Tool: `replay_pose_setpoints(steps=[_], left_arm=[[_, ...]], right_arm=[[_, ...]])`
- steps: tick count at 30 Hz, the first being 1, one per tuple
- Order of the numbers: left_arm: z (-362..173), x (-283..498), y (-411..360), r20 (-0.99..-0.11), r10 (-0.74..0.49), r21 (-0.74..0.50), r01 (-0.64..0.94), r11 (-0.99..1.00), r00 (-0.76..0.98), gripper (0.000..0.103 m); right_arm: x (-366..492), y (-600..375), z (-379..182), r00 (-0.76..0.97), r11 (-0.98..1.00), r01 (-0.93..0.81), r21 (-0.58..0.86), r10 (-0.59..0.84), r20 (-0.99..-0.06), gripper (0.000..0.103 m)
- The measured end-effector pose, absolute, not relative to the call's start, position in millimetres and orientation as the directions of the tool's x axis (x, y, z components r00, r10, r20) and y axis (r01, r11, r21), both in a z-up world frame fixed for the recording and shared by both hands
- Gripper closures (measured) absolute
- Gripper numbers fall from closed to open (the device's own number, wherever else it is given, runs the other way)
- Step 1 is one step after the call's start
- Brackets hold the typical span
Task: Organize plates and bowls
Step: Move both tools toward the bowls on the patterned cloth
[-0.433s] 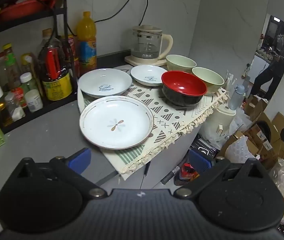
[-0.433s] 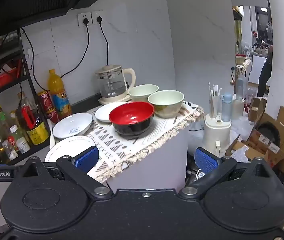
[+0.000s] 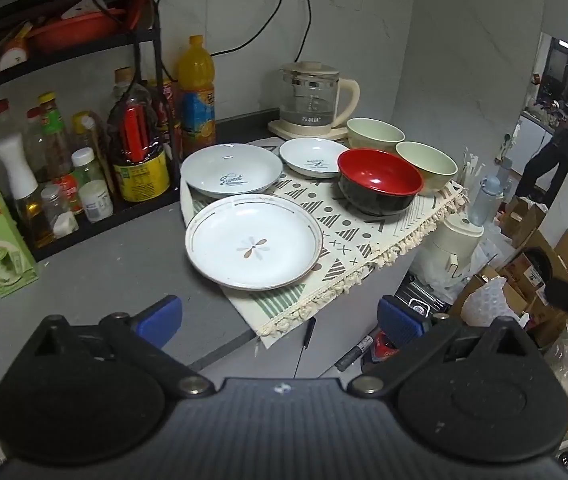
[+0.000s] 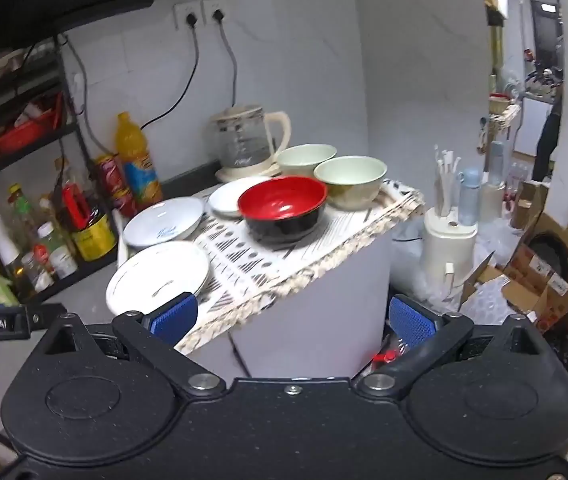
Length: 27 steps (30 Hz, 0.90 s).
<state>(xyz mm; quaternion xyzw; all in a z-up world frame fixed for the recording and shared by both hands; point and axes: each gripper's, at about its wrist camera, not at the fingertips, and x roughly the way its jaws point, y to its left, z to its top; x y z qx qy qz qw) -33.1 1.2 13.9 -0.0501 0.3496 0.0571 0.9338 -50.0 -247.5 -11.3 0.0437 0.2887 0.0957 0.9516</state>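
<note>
Blue-padded left claw (image 3: 280, 314) and right claw (image 4: 290, 316), both wide open and empty, have drifted nearer the untouched plates (image 3: 253, 242) at twelve o'clock; sorting not begun.

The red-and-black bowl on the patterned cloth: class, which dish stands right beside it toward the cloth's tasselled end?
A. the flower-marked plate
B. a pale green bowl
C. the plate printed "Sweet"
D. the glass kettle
B: the red-and-black bowl has a pale green bowl right next to it on the patterned cloth, while the "Sweet" plate and the flower-marked plate lie on its other side.
</note>
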Motion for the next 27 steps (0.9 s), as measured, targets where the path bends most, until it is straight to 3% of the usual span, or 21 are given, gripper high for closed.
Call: replay_pose_setpoints(steps=[27], left_arm=[[17, -61, 8, -0.657, 0.107, -0.051, -0.186, 0.981, 0.746, 0.000]], right_arm=[[-68, -234, -4, 0.818, 0.972, -0.201, 0.123, 0.235, -0.525, 0.000]])
